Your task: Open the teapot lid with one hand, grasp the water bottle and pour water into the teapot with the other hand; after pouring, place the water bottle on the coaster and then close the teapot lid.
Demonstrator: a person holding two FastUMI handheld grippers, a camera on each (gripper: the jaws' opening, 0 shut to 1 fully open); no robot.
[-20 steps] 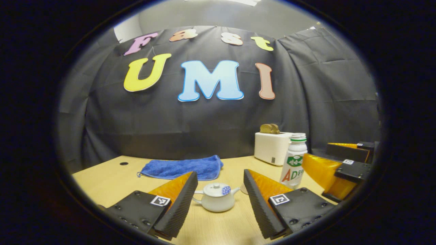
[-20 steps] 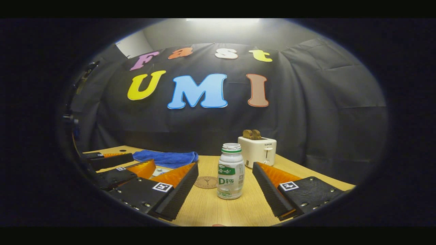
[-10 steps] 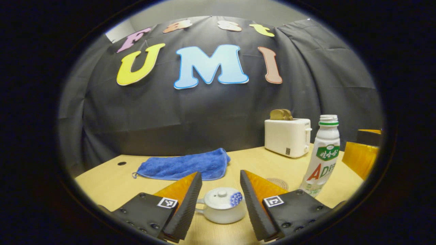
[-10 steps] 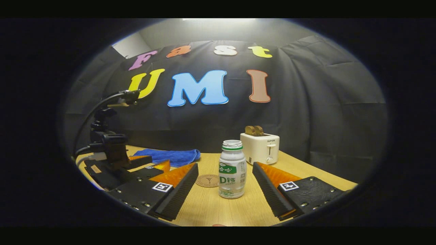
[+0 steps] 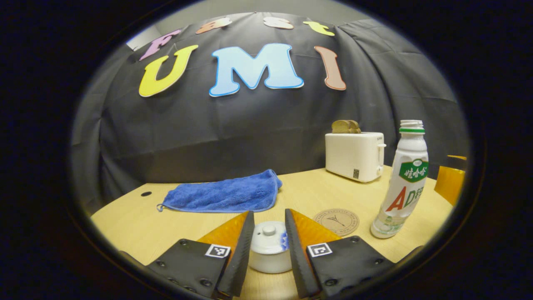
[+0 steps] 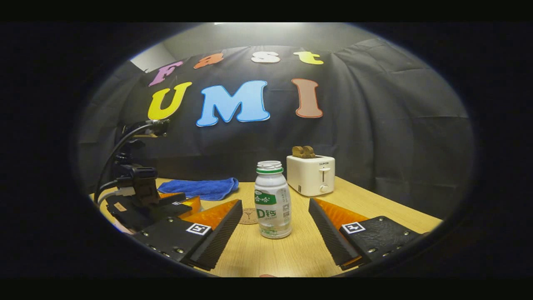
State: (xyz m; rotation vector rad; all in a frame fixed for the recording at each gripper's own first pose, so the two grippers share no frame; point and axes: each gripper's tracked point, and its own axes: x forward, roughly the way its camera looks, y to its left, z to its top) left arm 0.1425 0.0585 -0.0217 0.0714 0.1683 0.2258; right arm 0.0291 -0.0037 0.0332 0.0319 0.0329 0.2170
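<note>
A: Since the left gripper [image 5: 269,233] straddles the teapot [image 5: 270,249] with its fingers apart, not yet touching the lid [image 5: 268,237], closing low could catch the pot's body and drag it across the surface [image 5: 125,225].

B: And the bottle [image 6: 272,200]?

A: It stands uncapped beside the coaster [image 5: 336,221], between the right gripper's [image 6: 275,233] spread fingers. A fast or off-centre squeeze could tip it and spill.
</note>
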